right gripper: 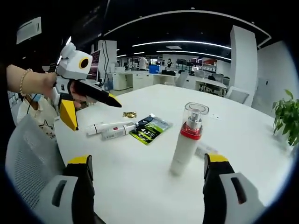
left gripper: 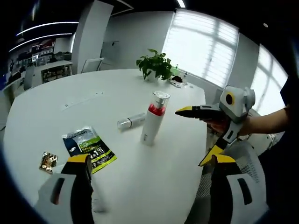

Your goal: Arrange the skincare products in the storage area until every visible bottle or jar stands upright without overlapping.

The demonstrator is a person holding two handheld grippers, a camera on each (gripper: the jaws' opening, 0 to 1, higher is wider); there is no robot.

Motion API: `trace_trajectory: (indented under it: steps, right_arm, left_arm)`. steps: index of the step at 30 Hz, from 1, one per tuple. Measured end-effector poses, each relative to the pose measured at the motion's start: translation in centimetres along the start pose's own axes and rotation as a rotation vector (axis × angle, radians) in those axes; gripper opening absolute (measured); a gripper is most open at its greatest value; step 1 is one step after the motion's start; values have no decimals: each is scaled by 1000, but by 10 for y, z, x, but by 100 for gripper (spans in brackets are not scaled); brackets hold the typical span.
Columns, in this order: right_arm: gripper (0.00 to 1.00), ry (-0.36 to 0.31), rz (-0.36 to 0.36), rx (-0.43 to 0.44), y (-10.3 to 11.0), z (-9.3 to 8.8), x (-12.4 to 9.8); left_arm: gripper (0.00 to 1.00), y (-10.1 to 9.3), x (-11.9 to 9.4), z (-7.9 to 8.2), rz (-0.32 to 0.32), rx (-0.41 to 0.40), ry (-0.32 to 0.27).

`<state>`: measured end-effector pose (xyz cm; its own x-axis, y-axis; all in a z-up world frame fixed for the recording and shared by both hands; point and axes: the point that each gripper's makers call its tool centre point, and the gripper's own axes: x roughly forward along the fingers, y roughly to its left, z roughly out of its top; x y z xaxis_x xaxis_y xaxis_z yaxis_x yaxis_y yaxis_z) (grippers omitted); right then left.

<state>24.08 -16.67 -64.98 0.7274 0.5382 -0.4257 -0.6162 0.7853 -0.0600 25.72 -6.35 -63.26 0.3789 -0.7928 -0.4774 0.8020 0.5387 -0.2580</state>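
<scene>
Tall white pump bottle with red collar [left gripper: 153, 119] stands upright on round white table [left gripper: 56, 98]; small white tube [left gripper: 131, 122] lies flat behind it. Left gripper [left gripper: 149, 161] and right gripper [right gripper: 147, 161] both spread, empty.

A small white tube [right gripper: 206, 149] lies mostly hidden behind the upright pump bottle [right gripper: 188, 138]. The printing on the green sachet [left gripper: 89, 147] is too small to read. The gold wrapper's [left gripper: 48, 161] contents cannot be told.

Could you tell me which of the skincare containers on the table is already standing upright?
The tall white pump bottle with the red collar and clear cap stands upright; the white tubes beside the green sachet lie flat.
</scene>
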Motion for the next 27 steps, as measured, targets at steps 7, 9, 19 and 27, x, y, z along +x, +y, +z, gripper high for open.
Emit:
trace_trajectory:
  steps: [7, 9, 19, 27]
  right_arm:
    - [100, -6, 6, 1, 10, 1, -1]
    - [100, -13, 6, 12, 13, 3, -2]
    - [99, -18, 30, 10, 27, 5, -4]
    - [99, -2, 41, 4, 31, 1, -8]
  left_arm:
    - [99, -3, -27, -27, 58, -48, -13]
    - [99, -1, -34, -35, 69, -60, -14]
    - [99, 6, -83, -64, 182, -148, -42]
    - [99, 10, -112, -76, 251, -174, -66]
